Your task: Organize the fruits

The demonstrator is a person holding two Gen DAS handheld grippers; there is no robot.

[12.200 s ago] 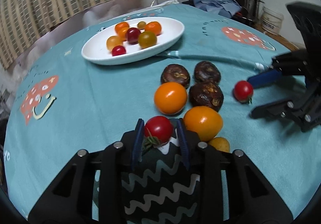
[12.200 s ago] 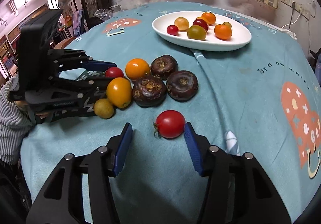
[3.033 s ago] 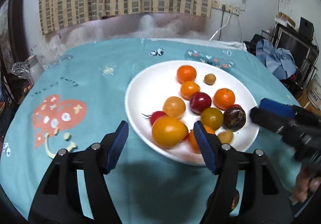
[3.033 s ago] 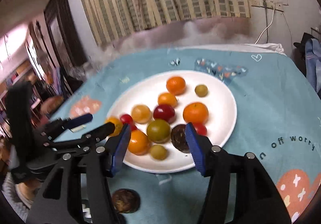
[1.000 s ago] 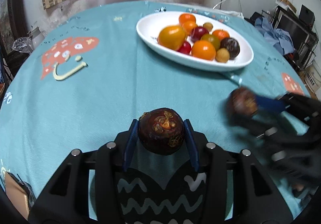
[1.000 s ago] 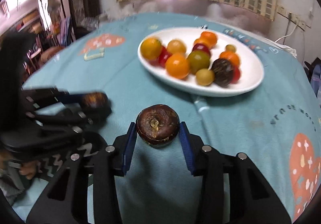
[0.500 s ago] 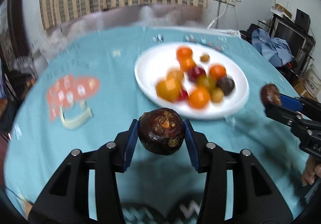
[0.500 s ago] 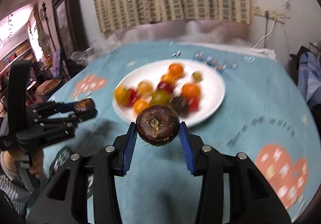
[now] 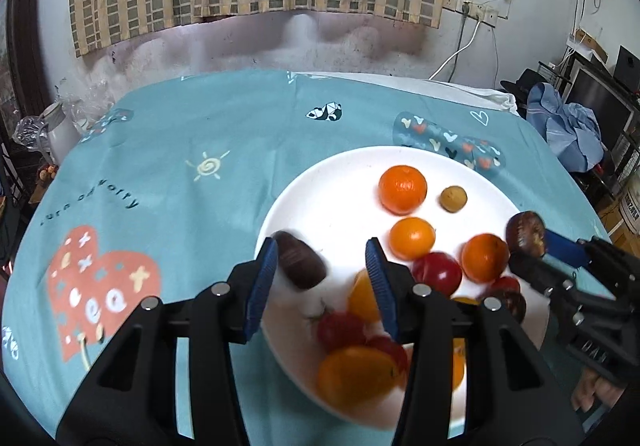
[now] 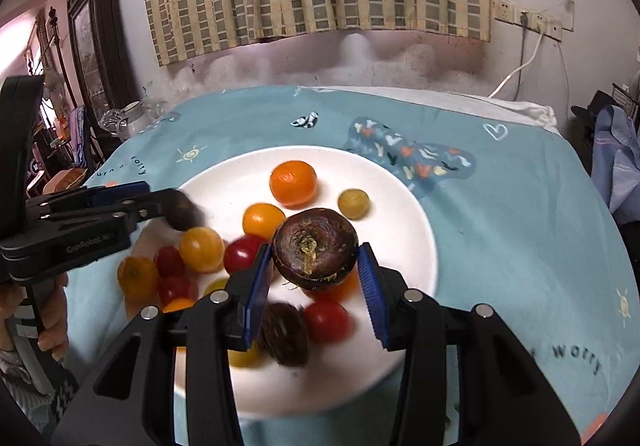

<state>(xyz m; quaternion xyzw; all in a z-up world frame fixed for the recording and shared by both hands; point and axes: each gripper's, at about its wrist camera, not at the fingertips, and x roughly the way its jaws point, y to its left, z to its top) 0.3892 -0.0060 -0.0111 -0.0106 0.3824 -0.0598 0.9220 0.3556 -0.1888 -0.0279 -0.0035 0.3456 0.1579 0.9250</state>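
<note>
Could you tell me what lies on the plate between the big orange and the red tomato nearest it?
A smaller orange fruit sits between the big orange and that red tomato, seen in both wrist views.

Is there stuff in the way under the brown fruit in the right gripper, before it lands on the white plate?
Yes. Right under the dark brown round fruit in the right gripper, a red tomato and another brown fruit crowd the white plate; its right side is bare.

glossy white ceramic-looking plate (image 10: 404, 202) on a matt printed cloth (image 10: 520, 206) — dark fruit (image 10: 315, 248) rough and dull, tomatoes (image 10: 326, 320) smooth, shiny.
</note>
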